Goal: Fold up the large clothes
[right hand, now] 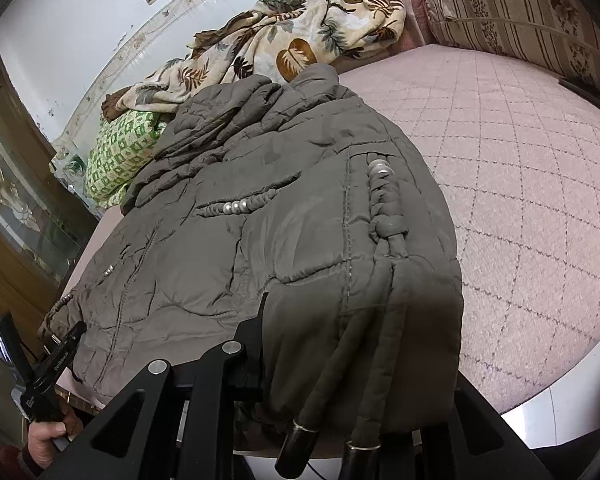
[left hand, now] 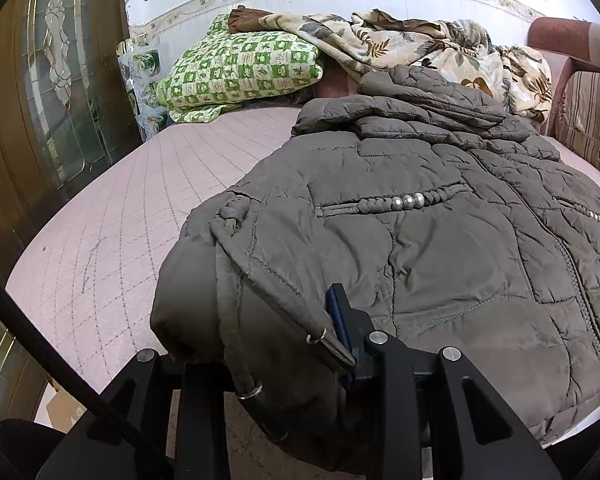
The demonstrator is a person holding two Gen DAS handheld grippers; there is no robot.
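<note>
A grey-brown quilted puffer jacket [left hand: 420, 216] lies on a pink quilted bed [left hand: 112, 216], its hem toward me. My left gripper [left hand: 292, 364] is shut on the jacket's left hem corner, where drawstrings with metal rings hang down. Only its right finger with a blue pad [left hand: 340, 320] shows; the fabric covers the other. In the right wrist view the jacket [right hand: 292, 220] fills the middle, and my right gripper [right hand: 340, 364] is shut on its right hem corner, with fabric and cords draped over the fingers. The left gripper [right hand: 60, 356] also shows at the jacket's far corner, held by a hand.
A green checked folded quilt [left hand: 240, 68] and a leaf-patterned blanket [left hand: 420, 44] lie at the bed's far side by the white wall. A striped cushion [left hand: 592, 120] stands at the right. A wooden door with glass [left hand: 48, 100] is at the left.
</note>
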